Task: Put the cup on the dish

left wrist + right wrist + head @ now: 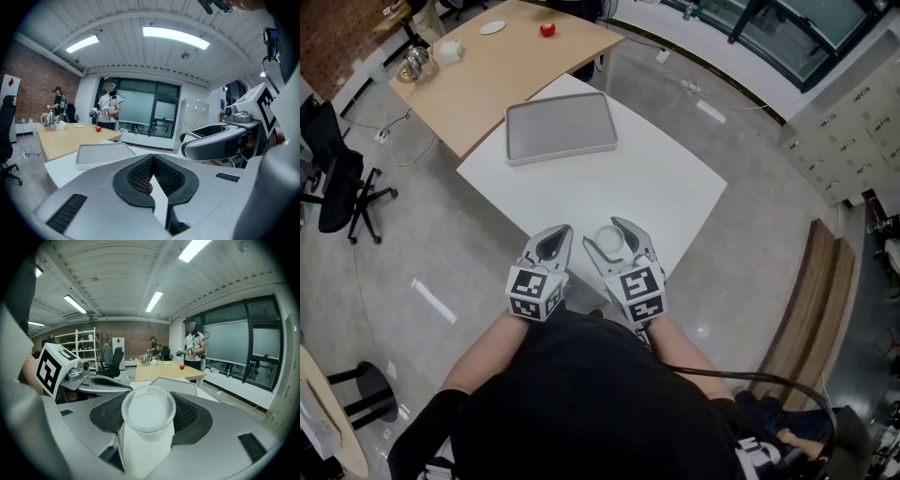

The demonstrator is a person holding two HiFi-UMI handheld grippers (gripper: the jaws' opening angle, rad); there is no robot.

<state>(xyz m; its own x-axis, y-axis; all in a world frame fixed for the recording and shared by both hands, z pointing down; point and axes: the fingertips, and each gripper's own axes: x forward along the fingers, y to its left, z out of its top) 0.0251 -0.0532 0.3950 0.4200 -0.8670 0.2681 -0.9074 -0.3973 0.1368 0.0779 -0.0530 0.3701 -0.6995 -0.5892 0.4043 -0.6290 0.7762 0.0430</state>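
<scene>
Over the white counter [661, 187], the right gripper [606, 234] clamps a smooth translucent plastic cup [148, 412], liable to slip before reaching the grey rectangular dish [561, 127].

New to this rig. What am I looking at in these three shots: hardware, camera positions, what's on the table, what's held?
No robot arm here: a person holds a two-jaw gripper in each hand; the marker cubes are part of them. The top-down shot comes from a camera on the person's head. The other two come from wide-angle cameras riding on each gripper, looking along its jaws. On the white table lies an empty grey tray, presumably the dish for this task. The right gripper is shut on a white cup, its round rim showing between the pads. The left gripper is shut and holds nothing.
</scene>
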